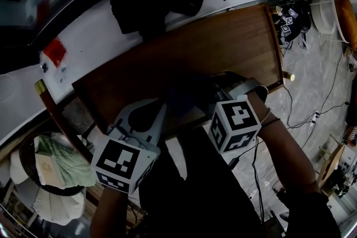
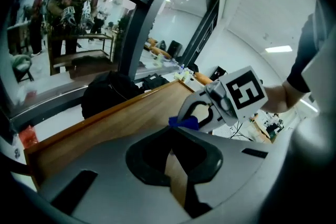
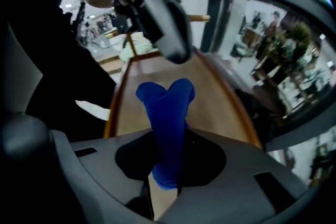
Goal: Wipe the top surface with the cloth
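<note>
Cloth and right gripper: the blue cloth (image 3: 167, 128) is clamped between the jaws of the right gripper (image 2: 191, 119), its free end sticking out toward 12 o'clock.
Cloth and left gripper: in the left gripper view it shows just past the jaw tips, at 1 o'clock; the left gripper (image 3: 177, 50) has its jaws together on nothing.
Cloth's place: over the wooden top (image 1: 223, 47), near its 6 o'clock edge in the head view; I cannot tell whether it touches the wood.
Cloth's look: deep blue, fine-textured, bunched into a narrow roll with a two-lobed end.
</note>
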The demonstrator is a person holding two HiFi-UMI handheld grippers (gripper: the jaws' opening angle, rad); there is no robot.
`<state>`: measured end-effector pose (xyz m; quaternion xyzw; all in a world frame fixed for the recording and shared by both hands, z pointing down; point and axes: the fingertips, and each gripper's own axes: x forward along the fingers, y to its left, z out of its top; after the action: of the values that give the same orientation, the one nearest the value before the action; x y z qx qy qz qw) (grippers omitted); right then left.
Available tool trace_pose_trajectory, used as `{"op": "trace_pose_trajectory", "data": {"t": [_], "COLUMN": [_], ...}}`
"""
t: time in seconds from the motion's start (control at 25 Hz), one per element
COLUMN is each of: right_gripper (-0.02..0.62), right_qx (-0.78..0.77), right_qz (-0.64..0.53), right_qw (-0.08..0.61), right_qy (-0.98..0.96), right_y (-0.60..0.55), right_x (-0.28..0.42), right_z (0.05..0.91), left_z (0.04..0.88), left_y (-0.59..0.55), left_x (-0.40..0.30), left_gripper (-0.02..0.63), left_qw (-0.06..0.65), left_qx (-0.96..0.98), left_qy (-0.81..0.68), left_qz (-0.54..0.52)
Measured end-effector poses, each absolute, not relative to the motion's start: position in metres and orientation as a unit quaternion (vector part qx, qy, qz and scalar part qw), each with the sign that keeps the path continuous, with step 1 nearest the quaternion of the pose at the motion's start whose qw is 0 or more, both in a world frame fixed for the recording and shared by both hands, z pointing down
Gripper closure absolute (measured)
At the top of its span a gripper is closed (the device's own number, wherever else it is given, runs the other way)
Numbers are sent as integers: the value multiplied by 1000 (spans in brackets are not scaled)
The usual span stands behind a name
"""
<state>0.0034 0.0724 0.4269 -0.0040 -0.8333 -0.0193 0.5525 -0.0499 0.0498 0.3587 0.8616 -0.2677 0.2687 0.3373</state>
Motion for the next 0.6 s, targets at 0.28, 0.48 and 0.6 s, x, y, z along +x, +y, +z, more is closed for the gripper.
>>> {"op": "trace_pose_trajectory", "data": {"t": [0.28, 0.48, 0.6], "right_gripper": [500, 500, 500], "right_qx": [113, 116, 119], "right_qz": [-128, -143, -135], "right_qw": [529, 548, 548], "right_qy": [-831, -816, -817], "right_y": [-42, -60, -60], "right_x": [-7, -9, -11], "right_z": [414, 440, 445], "left_z": [359, 357, 358], "left_y": [16, 5, 7], "left_x": [-57, -51, -50], "left_gripper": [595, 595, 595], "left_qw": [336, 330, 332], "left_qx": [850, 848, 845], "left_qy": [-313, -324, -328], "left_qz": [260, 258, 262]}}
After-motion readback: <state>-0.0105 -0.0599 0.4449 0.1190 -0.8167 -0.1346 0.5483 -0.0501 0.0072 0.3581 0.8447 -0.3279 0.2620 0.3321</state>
